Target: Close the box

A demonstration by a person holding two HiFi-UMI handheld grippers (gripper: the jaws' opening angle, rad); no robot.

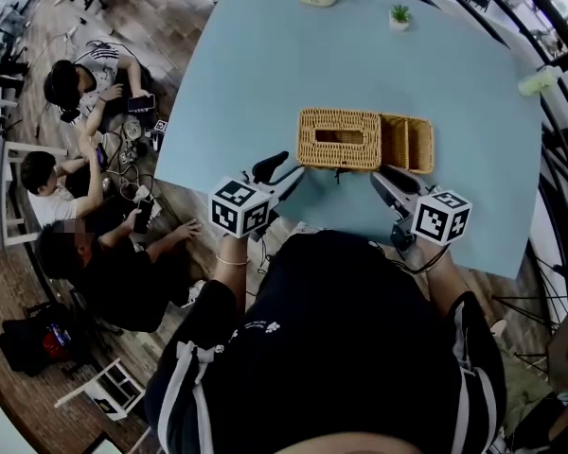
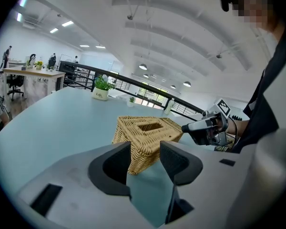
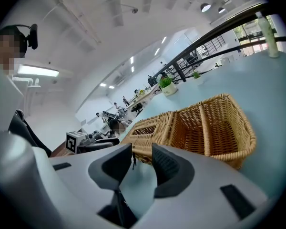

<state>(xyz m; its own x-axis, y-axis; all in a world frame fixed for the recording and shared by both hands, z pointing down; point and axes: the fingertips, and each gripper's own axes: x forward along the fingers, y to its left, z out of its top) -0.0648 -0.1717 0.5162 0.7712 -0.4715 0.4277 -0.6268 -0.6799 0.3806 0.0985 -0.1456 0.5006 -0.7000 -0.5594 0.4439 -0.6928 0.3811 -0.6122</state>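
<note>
Wicker box [image 1: 339, 139] on the table [image 1: 265, 83], right part open; left gripper [image 1: 289, 170] and right gripper [image 1: 379, 178] nearby, jaws spread, empty.

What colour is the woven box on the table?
The wicker box is golden tan, clearest in the right gripper view.

The left gripper [image 2: 145, 152] gapes empty, with the wicker box [image 2: 144, 128] at twelve o'clock and the right gripper [image 2: 206, 129] at two.

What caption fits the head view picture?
Open wicker box on a blue table, with left gripper and right gripper open nearby.
</note>
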